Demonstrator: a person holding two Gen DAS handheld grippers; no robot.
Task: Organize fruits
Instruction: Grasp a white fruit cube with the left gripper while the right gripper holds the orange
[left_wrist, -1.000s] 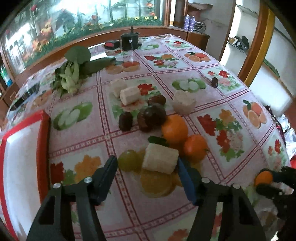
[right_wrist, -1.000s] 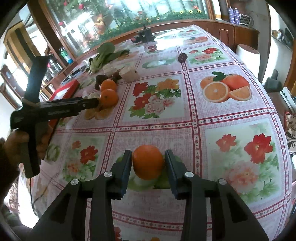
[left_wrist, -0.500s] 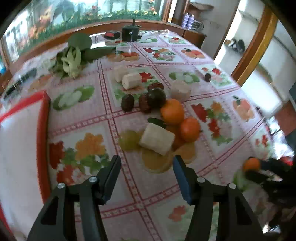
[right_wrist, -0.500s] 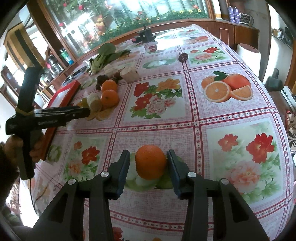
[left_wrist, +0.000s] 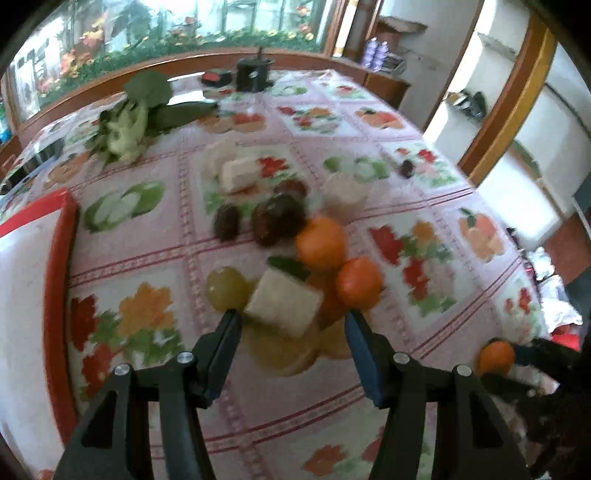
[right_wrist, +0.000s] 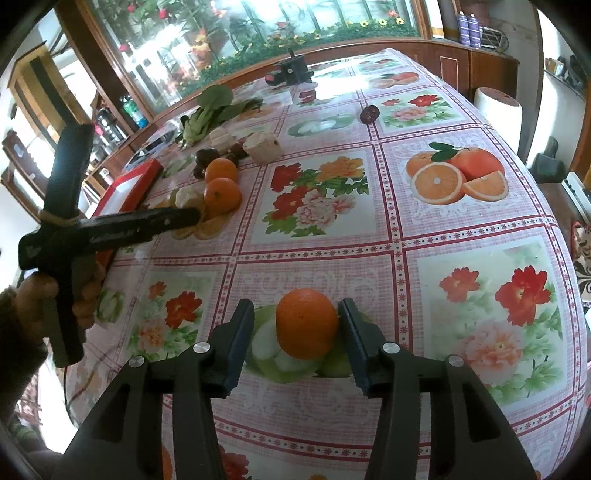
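Two grippers over floral tablecloth, right gripper loosely bracketing a round orange, left gripper spread open, pale block lying diagonally, long axis upper-left to lower-right.

Bright window daylight, glare on tablecloth, left view motion-blurred (right sharp), fisheye-bent edges

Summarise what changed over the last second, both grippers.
The right gripper has opened: its left finger now stands clear of the round orange tangerine, which sits on the flowered plastic tablecloth. The left gripper, open and empty, pulled back from the pale cut fruit chunk, then closed in again. The fruit pile and red-rimmed white tray stayed put.
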